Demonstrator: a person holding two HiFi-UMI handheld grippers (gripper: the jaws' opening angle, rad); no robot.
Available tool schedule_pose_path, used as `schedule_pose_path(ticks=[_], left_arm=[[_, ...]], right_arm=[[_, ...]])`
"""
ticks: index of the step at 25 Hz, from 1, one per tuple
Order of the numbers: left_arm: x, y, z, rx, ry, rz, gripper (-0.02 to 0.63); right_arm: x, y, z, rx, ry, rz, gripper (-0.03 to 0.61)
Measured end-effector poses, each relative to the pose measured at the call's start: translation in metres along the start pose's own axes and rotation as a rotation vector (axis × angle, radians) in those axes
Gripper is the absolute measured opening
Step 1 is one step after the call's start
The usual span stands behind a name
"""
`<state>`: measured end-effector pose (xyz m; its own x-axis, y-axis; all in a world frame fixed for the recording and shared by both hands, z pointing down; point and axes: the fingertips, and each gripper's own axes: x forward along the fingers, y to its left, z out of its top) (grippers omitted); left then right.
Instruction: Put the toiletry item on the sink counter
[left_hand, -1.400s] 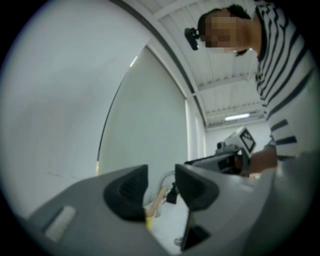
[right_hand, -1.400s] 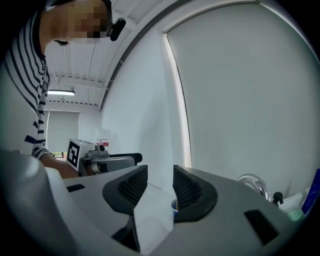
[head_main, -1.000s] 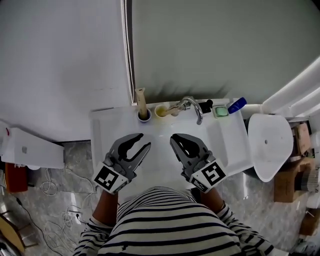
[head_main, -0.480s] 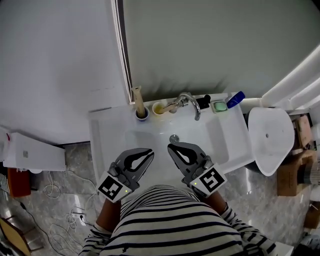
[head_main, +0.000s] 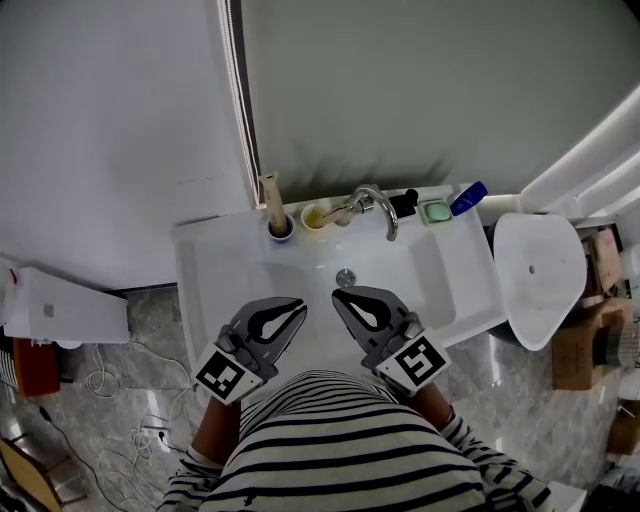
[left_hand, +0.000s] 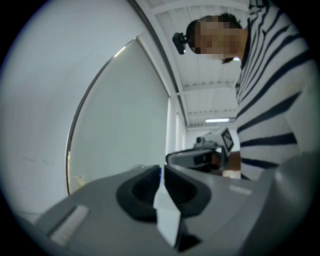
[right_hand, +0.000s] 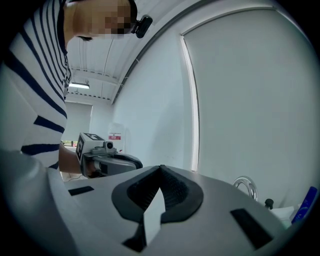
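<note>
In the head view my left gripper (head_main: 300, 305) and my right gripper (head_main: 337, 296) hang side by side over the front of the white sink (head_main: 445, 270), both shut and empty. Along the back ledge stand a cup with a wooden-handled item (head_main: 277, 215), a yellow cup (head_main: 318, 217), a chrome tap (head_main: 375, 205), a green soap dish (head_main: 435, 212) and a blue bottle (head_main: 467, 198). The left gripper view shows my left gripper (left_hand: 161, 170) with jaws together, the right gripper beyond it. In the right gripper view my right gripper (right_hand: 160, 169) is shut, with the tap (right_hand: 246, 186) and blue bottle (right_hand: 304, 205) at right.
A mirror (head_main: 420, 90) covers the wall behind the sink. A white toilet (head_main: 540, 285) stands to the right, with cardboard boxes (head_main: 590, 350) beyond it. A white unit (head_main: 60, 300) and loose cables (head_main: 120, 400) lie on the floor at left.
The left gripper's jaws have closed. Both grippers have drawn back toward my body, to the sink's front edge.
</note>
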<state>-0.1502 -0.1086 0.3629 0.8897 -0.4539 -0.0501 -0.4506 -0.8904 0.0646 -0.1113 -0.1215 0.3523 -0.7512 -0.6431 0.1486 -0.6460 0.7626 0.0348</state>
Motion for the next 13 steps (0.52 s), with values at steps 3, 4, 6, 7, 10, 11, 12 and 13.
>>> schedule_pose_path(ticks=[3, 4, 6, 7, 10, 11, 12, 13], left_arm=[[0.0000, 0.0009, -0.0027, -0.004, 0.009, 0.000, 0.031], [0.0001, 0.0014, -0.0034, -0.005, 0.011, 0.001, 0.031], [0.0004, 0.0027, -0.0050, -0.012, 0.014, 0.002, 0.031], [0.0006, 0.0033, -0.0057, -0.013, 0.014, 0.002, 0.031], [0.0004, 0.0047, -0.0068, -0.016, 0.013, -0.002, 0.031], [0.0003, 0.0054, -0.0069, -0.018, 0.013, -0.003, 0.031], [0.0002, 0.0063, -0.0069, -0.019, 0.013, -0.004, 0.031], [0.0001, 0.0071, -0.0070, -0.021, 0.012, -0.006, 0.032]], right_arm=[[0.0009, -0.0001, -0.0017, -0.003, 0.006, 0.002, 0.008], [0.0014, 0.0000, -0.0022, -0.004, 0.009, 0.003, 0.008], [0.0027, -0.0003, -0.0041, 0.000, 0.018, 0.003, 0.006], [0.0034, -0.0003, -0.0049, 0.002, 0.021, 0.004, 0.008], [0.0055, 0.0009, -0.0065, 0.000, 0.026, 0.008, 0.008], [0.0065, 0.0013, -0.0070, 0.000, 0.027, 0.009, 0.007], [0.0076, 0.0016, -0.0076, -0.001, 0.028, 0.010, 0.008], [0.0087, 0.0019, -0.0081, -0.001, 0.029, 0.011, 0.008]])
